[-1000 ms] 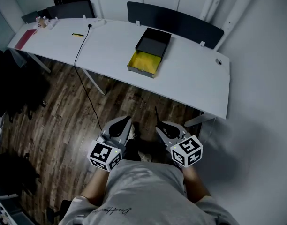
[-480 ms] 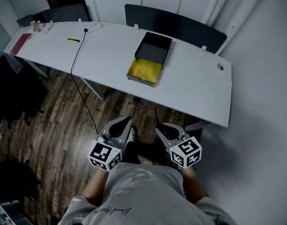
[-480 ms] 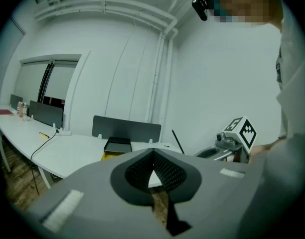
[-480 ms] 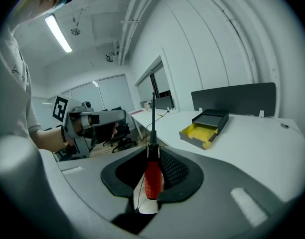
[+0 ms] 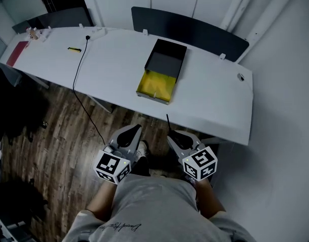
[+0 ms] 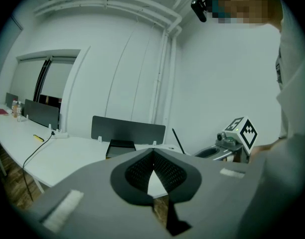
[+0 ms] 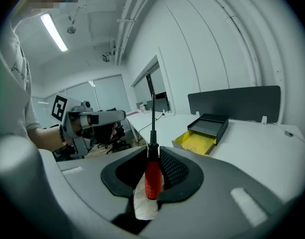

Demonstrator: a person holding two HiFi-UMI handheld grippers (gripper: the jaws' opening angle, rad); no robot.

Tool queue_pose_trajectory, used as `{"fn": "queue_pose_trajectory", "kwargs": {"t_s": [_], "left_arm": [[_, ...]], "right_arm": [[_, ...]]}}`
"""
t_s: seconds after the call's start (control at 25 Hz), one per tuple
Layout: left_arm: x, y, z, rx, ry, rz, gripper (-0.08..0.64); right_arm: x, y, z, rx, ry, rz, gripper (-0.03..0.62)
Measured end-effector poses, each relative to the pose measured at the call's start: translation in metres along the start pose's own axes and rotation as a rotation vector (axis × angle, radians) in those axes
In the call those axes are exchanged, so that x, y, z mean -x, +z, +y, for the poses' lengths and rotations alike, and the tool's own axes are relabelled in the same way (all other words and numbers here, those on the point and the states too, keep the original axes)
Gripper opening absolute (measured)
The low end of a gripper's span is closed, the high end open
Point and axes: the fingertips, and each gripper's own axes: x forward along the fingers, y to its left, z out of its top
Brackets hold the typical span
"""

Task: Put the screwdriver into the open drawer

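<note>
Between the right gripper's pinching jaws, the red-handled, black-shafted screwdriver runs along them, tip poking up past the tips. The left gripper is pressed together, empty. The yellow open drawer ahead sits closer than before.

Head view steeply down from above; gripper views low, near-level; table and drawer shared.

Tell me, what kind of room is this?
Probably an office: a long white desk with dark divider panels along its back, a cable trailing off it, and a drawer box on top.
</note>
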Motion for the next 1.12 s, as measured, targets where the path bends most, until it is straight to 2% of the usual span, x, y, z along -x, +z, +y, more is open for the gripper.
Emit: {"fn": "queue_pose_trajectory", "kwargs": {"t_s": [0.4, 0.72, 1.12], "left_arm": [[-0.044, 0.017, 0.049, 0.019, -0.048, 0.009, 0.0], [-0.078, 0.032, 0.09, 0.012, -0.115, 0.02, 0.0], [-0.089, 0.043, 0.129, 0.013, -0.161, 0.016, 0.0]], "right_arm": [[-0.041, 0.031, -0.031, -0.013, -0.047, 0.02, 0.094], [-0.076, 0.062, -0.057, -0.005, -0.104, 0.02, 0.094], [-0.099, 0.103, -0.069, 0.009, -0.161, -0.012, 0.094]]}}
